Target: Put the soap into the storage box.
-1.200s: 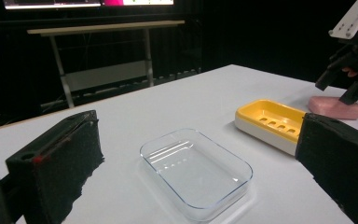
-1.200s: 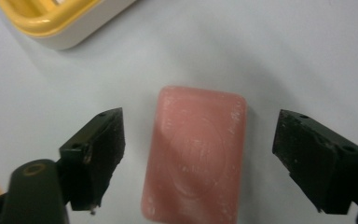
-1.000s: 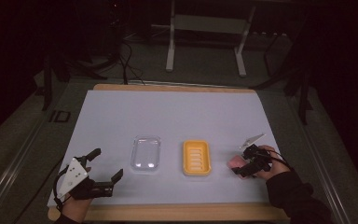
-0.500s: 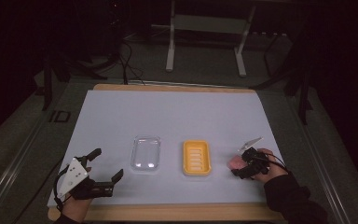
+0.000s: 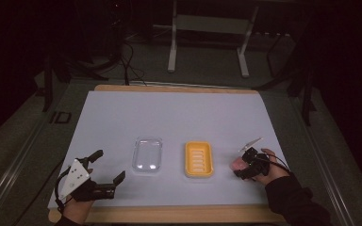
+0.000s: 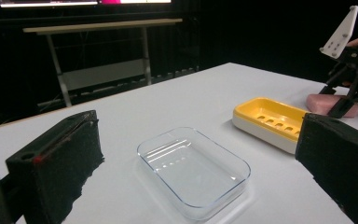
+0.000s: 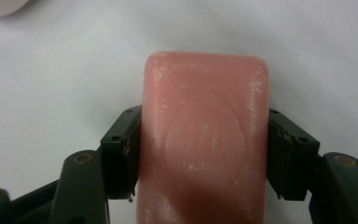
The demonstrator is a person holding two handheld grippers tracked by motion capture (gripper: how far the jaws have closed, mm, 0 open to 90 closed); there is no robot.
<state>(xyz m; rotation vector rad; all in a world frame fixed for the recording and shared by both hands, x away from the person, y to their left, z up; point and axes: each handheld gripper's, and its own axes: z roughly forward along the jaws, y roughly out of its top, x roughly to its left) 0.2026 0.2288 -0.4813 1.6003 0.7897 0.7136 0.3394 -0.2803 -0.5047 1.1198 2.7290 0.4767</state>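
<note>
Right gripper is clamping the pink soap bar at frame centre; left gripper is sitting wide open, lower left.

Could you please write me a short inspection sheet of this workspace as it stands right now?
Surface: white table top on a wooden board, bare apart from three things.
Job's things: clear tray empty, left of centre; yellow soap dish empty, beside it and apart; pink soap bar lying on the table right of the dish.
Clutter: nothing seen.
Grippers: left gripper open, holding nothing, near the front left corner; right gripper with both jaws against the soap bar's sides.
Cables: a black cable loops from each gripper; more cables lie on the floor behind the table.
Surroundings: dark room, grey floor, metal stand behind.
</note>
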